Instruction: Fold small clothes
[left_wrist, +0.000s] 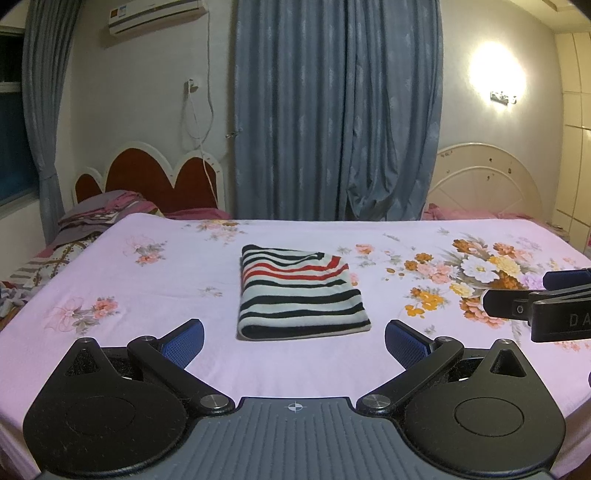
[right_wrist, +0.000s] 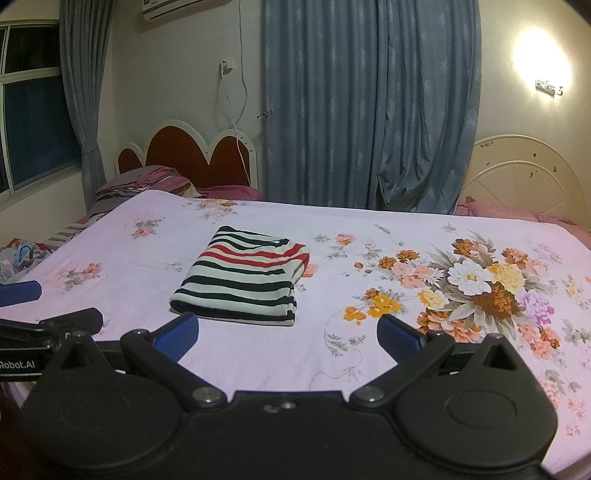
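A small striped garment (left_wrist: 301, 293), white with black and red bands, lies folded into a neat rectangle on the pink flowered sheet (left_wrist: 147, 295). In the right wrist view the same striped garment (right_wrist: 242, 282) sits ahead and slightly left. My left gripper (left_wrist: 294, 341) hovers just short of its near edge, open and holding nothing. Just as wide apart and bare are the blue pads of my right gripper (right_wrist: 287, 332), also close to the garment's near edge. Each gripper shows at the edge of the other's view.
The bed sheet (right_wrist: 406, 350) carries a large flower print on the right. Crumpled bedding (left_wrist: 92, 221) lies by a red headboard (left_wrist: 147, 173) at the far left, a white headboard (left_wrist: 487, 181) at the far right. Blue curtains (left_wrist: 332, 110) hang behind.
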